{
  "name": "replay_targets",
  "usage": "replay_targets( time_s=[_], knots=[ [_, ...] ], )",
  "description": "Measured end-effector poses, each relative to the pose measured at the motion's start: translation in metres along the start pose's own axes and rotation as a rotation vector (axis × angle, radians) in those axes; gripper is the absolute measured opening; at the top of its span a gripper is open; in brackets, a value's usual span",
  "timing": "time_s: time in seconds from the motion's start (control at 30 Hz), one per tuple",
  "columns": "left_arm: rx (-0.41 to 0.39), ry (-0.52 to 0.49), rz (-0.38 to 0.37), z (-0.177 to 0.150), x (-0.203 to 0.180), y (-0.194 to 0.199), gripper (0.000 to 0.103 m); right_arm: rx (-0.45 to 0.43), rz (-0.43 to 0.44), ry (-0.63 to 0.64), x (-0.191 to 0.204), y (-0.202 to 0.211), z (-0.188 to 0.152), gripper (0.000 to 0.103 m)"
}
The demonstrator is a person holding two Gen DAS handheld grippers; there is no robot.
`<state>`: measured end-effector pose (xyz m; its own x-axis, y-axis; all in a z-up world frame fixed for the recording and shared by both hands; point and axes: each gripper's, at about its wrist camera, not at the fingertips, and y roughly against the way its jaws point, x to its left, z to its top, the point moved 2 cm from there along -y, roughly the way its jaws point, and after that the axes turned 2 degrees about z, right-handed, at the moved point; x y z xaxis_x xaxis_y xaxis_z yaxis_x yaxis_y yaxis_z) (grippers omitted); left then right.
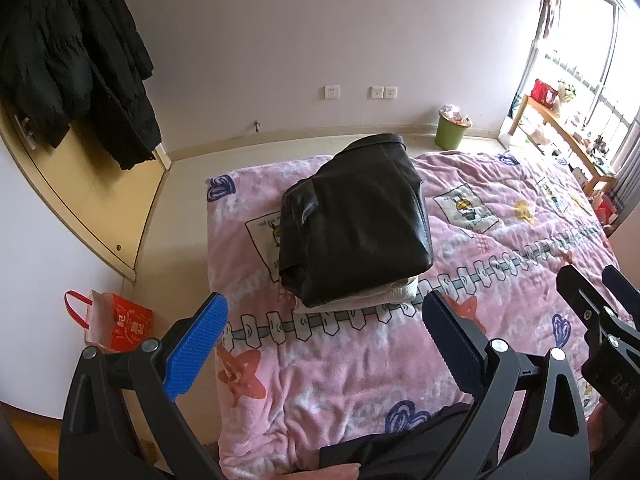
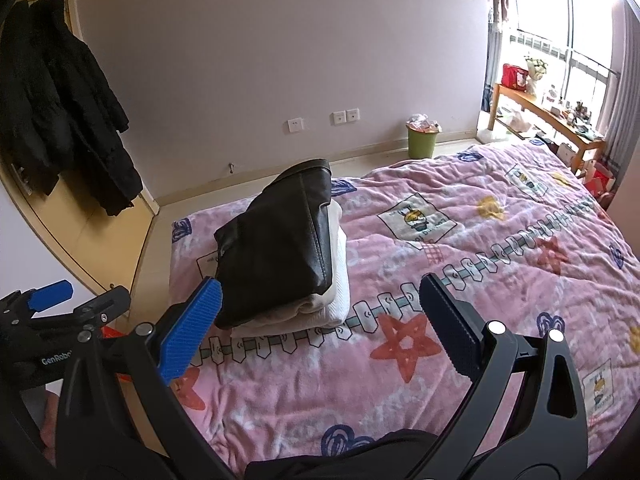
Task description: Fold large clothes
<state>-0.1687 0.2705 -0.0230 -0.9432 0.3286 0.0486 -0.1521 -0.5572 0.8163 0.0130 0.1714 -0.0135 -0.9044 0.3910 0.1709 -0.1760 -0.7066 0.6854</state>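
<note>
A folded black leather jacket (image 1: 356, 220) lies on top of a folded white garment (image 1: 384, 296) on the pink blanket (image 1: 340, 368) covering the bed. The same stack shows in the right wrist view, black jacket (image 2: 276, 244) over white garment (image 2: 324, 300). My left gripper (image 1: 324, 340) is open and empty, held above the blanket in front of the stack. My right gripper (image 2: 316, 324) is open and empty, also short of the stack. A dark garment (image 2: 360, 456) lies at the bed's near edge below both grippers.
Black coats (image 1: 76, 64) hang on the door at left. A red gift bag (image 1: 120, 320) stands on the floor beside the bed. A green waste bin (image 1: 452, 130) stands by the far wall. A wooden shelf (image 1: 560, 128) with clutter is by the window.
</note>
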Motion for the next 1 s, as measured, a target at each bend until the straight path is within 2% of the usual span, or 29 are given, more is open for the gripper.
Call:
replay_targets(
  time_s=[1.0],
  knots=[
    [0.013, 0.019, 0.013, -0.009, 0.003, 0.008, 0.095, 0.018, 0.007, 0.007, 0.002, -0.002, -0.009, 0.097]
  ],
)
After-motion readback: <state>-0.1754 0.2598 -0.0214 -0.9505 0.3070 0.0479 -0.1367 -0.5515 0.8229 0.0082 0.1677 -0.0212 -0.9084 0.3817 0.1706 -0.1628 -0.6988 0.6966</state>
